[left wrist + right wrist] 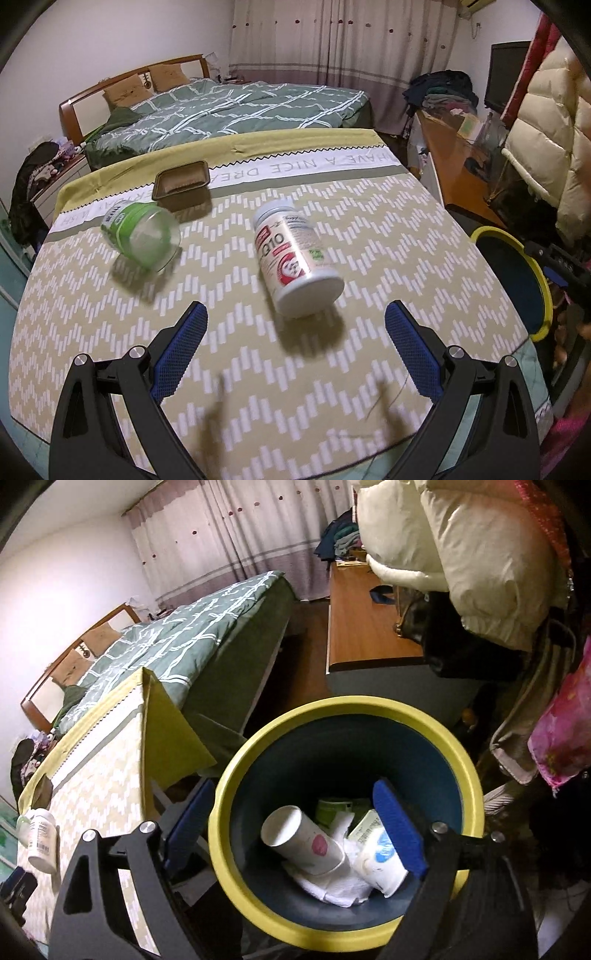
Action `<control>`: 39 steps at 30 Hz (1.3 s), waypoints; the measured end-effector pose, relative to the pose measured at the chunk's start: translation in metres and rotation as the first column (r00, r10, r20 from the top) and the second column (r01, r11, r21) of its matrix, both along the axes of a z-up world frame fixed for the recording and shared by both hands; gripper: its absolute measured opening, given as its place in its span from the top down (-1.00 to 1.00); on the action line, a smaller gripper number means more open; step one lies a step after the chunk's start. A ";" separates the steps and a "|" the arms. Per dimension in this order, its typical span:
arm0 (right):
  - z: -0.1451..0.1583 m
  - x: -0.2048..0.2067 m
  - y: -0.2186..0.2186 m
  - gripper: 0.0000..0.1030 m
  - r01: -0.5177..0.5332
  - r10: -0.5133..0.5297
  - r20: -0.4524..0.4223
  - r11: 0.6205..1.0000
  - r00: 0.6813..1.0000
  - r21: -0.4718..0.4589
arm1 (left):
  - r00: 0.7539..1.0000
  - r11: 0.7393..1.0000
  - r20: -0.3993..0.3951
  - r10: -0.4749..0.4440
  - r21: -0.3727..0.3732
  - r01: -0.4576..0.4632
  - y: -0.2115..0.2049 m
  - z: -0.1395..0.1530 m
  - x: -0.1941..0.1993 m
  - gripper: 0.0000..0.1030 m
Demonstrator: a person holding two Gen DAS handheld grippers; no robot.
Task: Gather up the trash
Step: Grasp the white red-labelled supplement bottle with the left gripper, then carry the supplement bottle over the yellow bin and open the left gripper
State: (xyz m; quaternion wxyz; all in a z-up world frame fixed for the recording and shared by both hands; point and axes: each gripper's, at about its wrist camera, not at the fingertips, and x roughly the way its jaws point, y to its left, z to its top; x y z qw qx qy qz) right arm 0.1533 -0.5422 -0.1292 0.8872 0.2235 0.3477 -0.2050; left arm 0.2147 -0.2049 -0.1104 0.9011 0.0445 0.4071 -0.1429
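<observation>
A white supplement bottle [295,254] with a red label lies on its side on the patterned tablecloth [369,229]. My left gripper [296,308] hovers open just short of the bottle's base, nothing between its blue pads. Further left lie a clear jar with a green label [142,232] and a brown plastic tray [181,181]. My right gripper [295,786] hangs open and empty over the yellow-rimmed blue bin [236,775]. Inside the bin are a white paper cup [303,838], a white container with a blue logo [376,853], a green item [332,808] and crumpled tissue [332,886].
The bin [543,280] stands on the floor off the table's right edge. A bed with a green quilt [236,107] lies beyond the table. A wooden desk [365,627] and hanging coats [461,554] crowd the right side.
</observation>
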 end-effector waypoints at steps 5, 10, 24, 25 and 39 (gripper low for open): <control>-0.002 0.004 0.005 -0.61 -0.035 0.035 0.008 0.999 0.999 0.012 | 0.998 0.998 0.001 0.069 0.009 -0.069 -0.008 0.000 0.022 -0.85; -0.003 0.003 0.003 -0.61 -0.046 0.045 0.015 0.999 0.999 0.028 | 0.994 0.995 -0.038 0.104 0.003 -0.104 -0.010 -0.008 0.043 -0.69; -0.006 0.002 -0.003 -0.61 -0.047 0.046 0.014 0.998 0.999 0.043 | 0.989 0.994 -0.100 0.108 0.015 -0.107 -0.018 -0.029 0.068 0.06; -0.006 0.002 -0.003 -0.61 -0.047 0.046 0.014 0.998 0.999 0.043 | 0.990 0.995 -0.099 0.104 0.014 -0.104 -0.019 -0.029 0.068 0.07; -0.003 -0.015 -0.008 -0.61 -0.038 0.037 0.034 0.999 0.999 0.026 | 0.997 0.997 -0.022 -0.074 -0.008 0.074 -0.069 0.009 0.036 0.09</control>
